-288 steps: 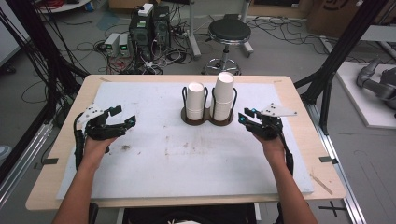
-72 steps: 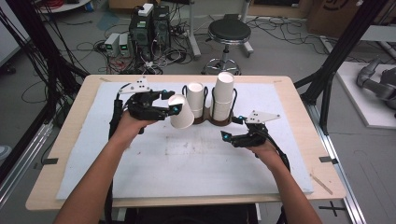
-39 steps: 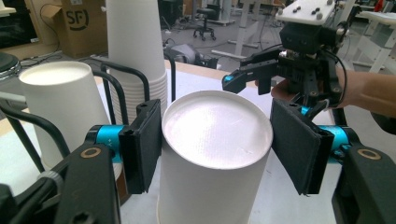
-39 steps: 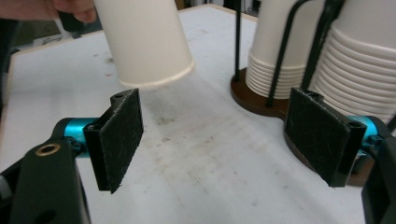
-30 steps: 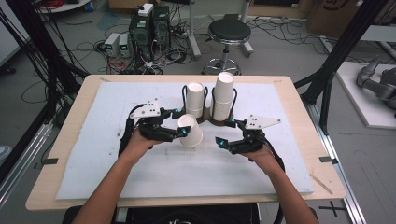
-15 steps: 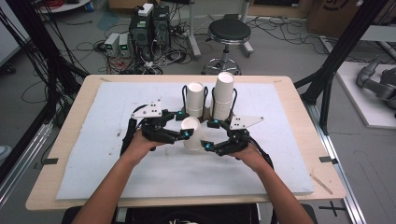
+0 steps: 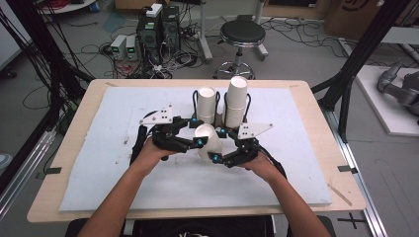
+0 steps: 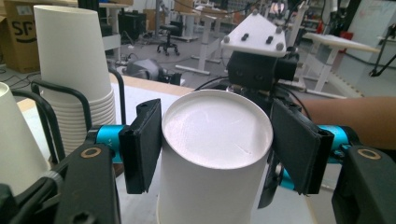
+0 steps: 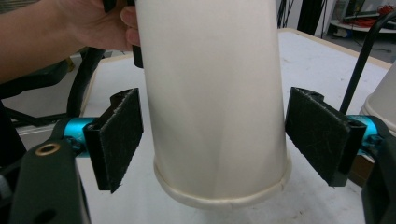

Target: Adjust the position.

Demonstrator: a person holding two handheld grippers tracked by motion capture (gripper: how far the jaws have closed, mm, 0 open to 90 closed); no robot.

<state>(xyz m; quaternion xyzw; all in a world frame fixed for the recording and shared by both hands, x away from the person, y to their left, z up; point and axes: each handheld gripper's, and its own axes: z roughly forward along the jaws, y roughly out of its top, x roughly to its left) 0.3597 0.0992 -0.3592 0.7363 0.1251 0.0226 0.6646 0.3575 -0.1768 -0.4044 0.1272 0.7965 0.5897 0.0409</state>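
A white paper cup (image 7: 208, 141) hangs above the white mat, tilted, between both hands. My left gripper (image 7: 198, 132) is shut on it near its closed base (image 8: 217, 128), which faces the left gripper view. My right gripper (image 7: 217, 144) stands open around the rim end of the cup (image 9: 217, 116). A narrow gap shows beside each of its pads (image 9: 116, 140). Behind the hands, a black wire holder (image 7: 193, 101) keeps two upside-down stacks of white cups, a short stack (image 7: 206, 103) and a taller stack (image 7: 236, 101). The taller stack (image 8: 74, 70) also appears in the left gripper view.
A white mat (image 7: 99, 163) covers most of the wooden table (image 7: 49, 207). Black frame posts (image 7: 356, 64) rise at the table's right and left. A stool (image 7: 242, 34), computers and cables sit on the floor beyond the far edge.
My left gripper took a cup from the short stack and carried it toward the near middle. My right gripper moved left and now straddles the cup's rim end.
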